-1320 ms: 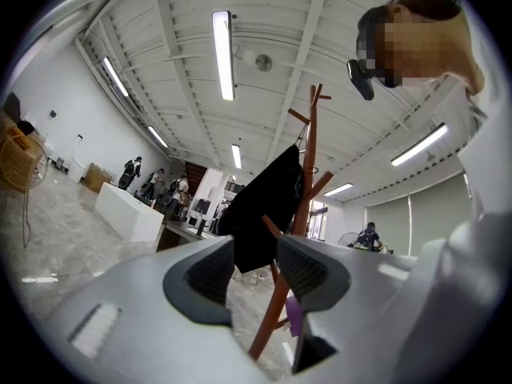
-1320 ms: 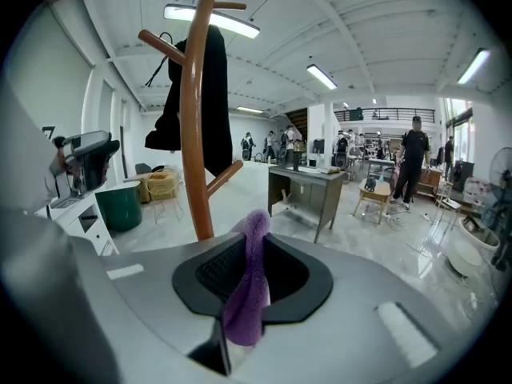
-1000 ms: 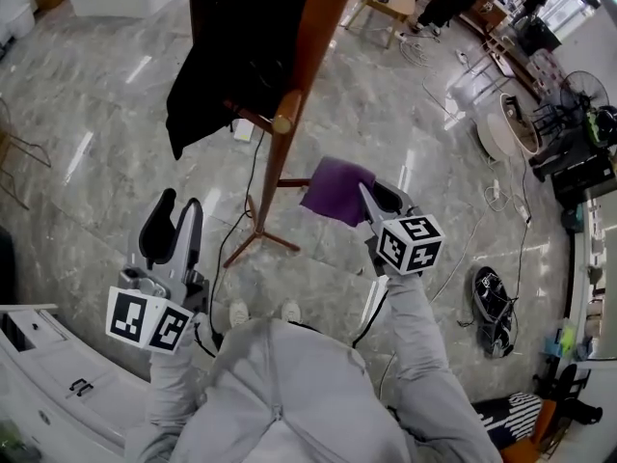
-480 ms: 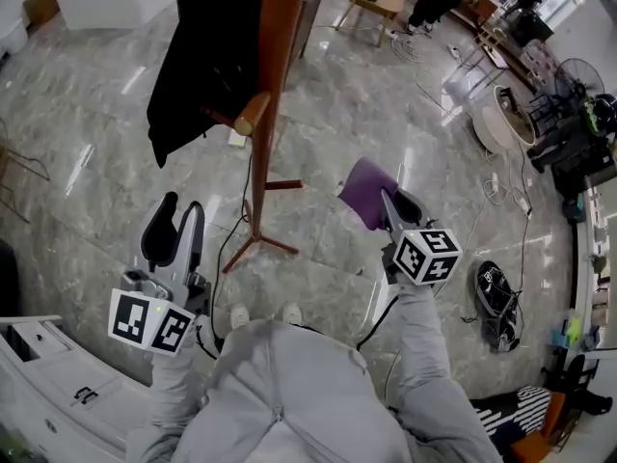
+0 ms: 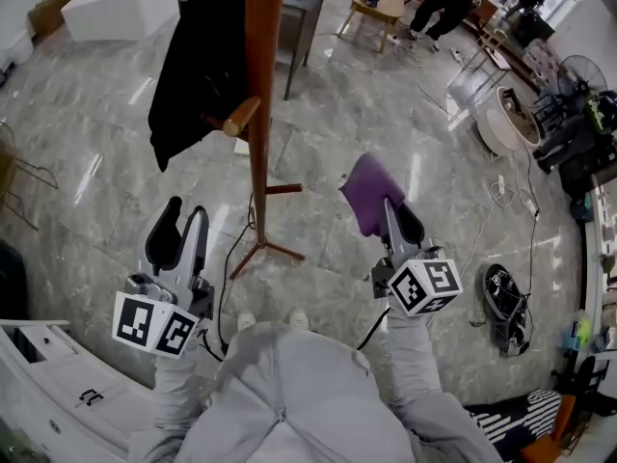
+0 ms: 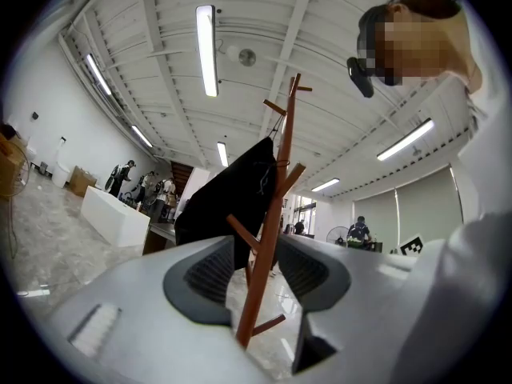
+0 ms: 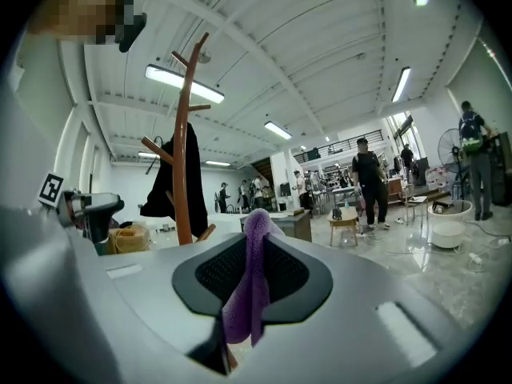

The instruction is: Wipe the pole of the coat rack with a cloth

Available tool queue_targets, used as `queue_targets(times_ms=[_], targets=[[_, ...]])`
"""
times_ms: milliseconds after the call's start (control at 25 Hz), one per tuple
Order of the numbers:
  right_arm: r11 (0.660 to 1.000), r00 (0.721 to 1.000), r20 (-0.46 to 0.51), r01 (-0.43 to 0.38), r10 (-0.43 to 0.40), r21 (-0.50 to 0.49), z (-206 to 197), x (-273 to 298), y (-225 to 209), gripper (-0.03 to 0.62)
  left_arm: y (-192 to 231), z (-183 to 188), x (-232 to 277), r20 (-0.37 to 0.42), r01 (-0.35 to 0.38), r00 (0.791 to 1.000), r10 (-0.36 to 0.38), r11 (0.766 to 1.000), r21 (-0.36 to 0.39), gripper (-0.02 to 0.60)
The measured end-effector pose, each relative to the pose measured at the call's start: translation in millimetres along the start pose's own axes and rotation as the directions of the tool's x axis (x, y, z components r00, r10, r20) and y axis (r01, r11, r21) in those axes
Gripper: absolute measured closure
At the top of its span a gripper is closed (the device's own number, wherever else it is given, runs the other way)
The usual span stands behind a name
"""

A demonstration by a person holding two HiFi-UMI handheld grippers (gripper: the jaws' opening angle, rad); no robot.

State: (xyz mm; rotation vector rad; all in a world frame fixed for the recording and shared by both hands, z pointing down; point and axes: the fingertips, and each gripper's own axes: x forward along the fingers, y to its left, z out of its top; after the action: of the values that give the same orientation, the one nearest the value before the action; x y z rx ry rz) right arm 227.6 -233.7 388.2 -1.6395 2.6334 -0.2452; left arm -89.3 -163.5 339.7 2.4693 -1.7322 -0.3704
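The brown wooden coat rack pole [image 5: 257, 95] stands on the marble floor ahead of me, with a black coat [image 5: 198, 61] hung on its left side. My right gripper [image 5: 393, 210] is shut on a purple cloth [image 5: 367, 192], held right of the pole and apart from it. In the right gripper view the cloth [image 7: 251, 282] hangs pinched between the jaws, and the pole [image 7: 183, 166] rises to the left. My left gripper [image 5: 181, 226] is open and empty, left of the rack's base. In the left gripper view the pole [image 6: 275, 214] shows through the gap, farther off.
The rack's splayed feet [image 5: 275, 250] and a black cable [image 5: 229, 268] lie on the floor between the grippers. A white cabinet [image 5: 39, 384] stands at lower left. Shoes [image 5: 503, 297] lie at right. A dark table [image 5: 299, 8], a stool [image 5: 378, 0] and people are at the back.
The right gripper with the purple cloth has drawn away from the pole, toward the right and nearer to me. The left gripper has stayed low at the left.
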Motion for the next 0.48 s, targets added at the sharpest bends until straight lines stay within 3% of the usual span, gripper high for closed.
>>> queue_targets(times_ms=[200, 480], targets=[[0.997, 0.991, 0.134, -0.029, 0.02, 0.067, 36, -18, 25, 0.539, -2, 4, -6, 0.002, -0.009, 1.0, 0.009, 1.0, 0.017, 0.403], [0.998, 0.976, 0.214, -0.035, 0.046, -0.055, 63, -42, 54, 0.539, -3, 7, -11, 0.01, -0.02, 1.0, 0.02, 0.999, 0.034, 0.403]])
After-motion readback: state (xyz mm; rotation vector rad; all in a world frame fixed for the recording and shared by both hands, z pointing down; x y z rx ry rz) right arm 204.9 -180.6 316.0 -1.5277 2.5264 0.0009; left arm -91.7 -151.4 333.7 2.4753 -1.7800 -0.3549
